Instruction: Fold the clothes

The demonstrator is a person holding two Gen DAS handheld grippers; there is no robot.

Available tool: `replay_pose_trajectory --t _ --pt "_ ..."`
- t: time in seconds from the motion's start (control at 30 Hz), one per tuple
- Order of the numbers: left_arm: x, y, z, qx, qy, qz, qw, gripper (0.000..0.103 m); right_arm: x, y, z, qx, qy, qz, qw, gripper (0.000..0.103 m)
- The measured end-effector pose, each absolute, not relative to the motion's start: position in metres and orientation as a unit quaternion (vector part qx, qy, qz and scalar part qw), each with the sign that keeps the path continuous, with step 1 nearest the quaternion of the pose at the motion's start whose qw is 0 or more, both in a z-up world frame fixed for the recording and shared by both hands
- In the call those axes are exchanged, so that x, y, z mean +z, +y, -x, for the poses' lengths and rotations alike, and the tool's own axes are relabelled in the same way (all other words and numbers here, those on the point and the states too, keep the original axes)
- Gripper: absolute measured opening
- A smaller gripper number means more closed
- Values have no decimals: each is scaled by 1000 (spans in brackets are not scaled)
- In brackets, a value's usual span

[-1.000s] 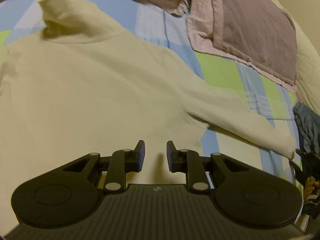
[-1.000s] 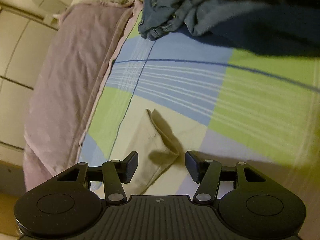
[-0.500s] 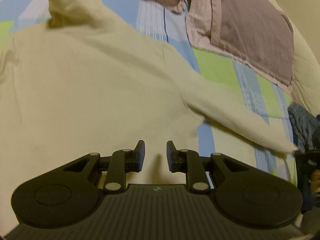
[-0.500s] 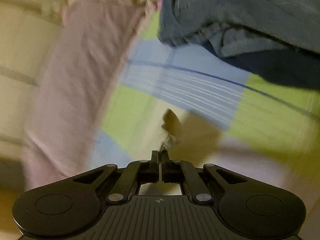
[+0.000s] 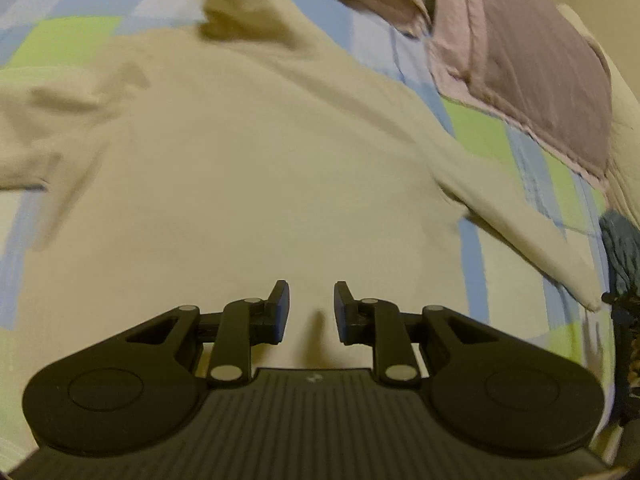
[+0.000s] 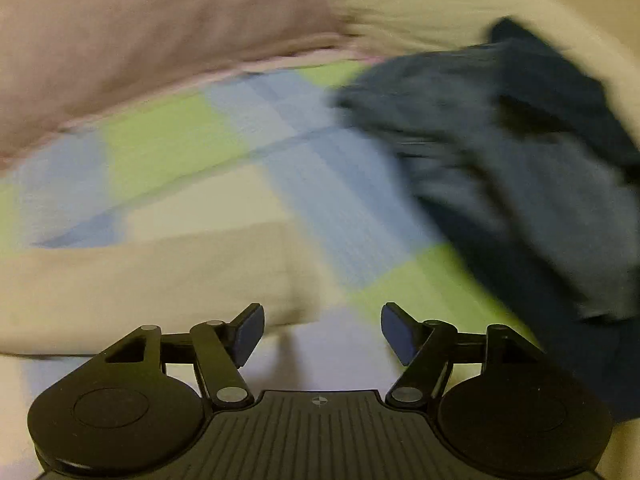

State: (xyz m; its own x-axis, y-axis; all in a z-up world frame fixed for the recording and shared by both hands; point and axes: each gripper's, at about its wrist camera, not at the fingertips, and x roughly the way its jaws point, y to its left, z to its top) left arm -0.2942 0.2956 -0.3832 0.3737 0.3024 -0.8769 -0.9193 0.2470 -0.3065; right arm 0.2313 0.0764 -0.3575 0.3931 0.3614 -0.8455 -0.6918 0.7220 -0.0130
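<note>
both tools gape empty: left tool point(image 5: 311, 306) over the cream sweater point(image 5: 256, 184), right tool point(image 6: 322, 334) by its sleeve point(image 6: 152, 276); best pinch the cuff squarely.

- My left wrist camera is looking forward past my left gripper point(image 5: 311, 306), hanging close above the cream sweater point(image 5: 248, 184) and facing up the bed toward the mauve pillow point(image 5: 536, 68).
- My right wrist camera is sitting low behind my right gripper point(image 6: 322, 334), looking across the checked sheet point(image 6: 320, 184) at the dark blue clothes point(image 6: 520, 168); this view is blurring.
- Both views are sharing the sweater's sleeve point(image 5: 532, 236), the sheet, the pillow and the blue pile.
</note>
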Motion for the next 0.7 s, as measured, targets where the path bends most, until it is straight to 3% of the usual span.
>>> replay_pose_trajectory --t 0.17,0.33,0.7 --pt "-373 340 334 468 340 392 715 22 -361 146 -168 494 451 174 723 68" --pt "-374 410 356 481 331 348 733 24 -379 255 -86 614 432 196 631 57" --pt "-415 538 358 438 324 339 767 25 -409 488 47 710 433 152 535 56"
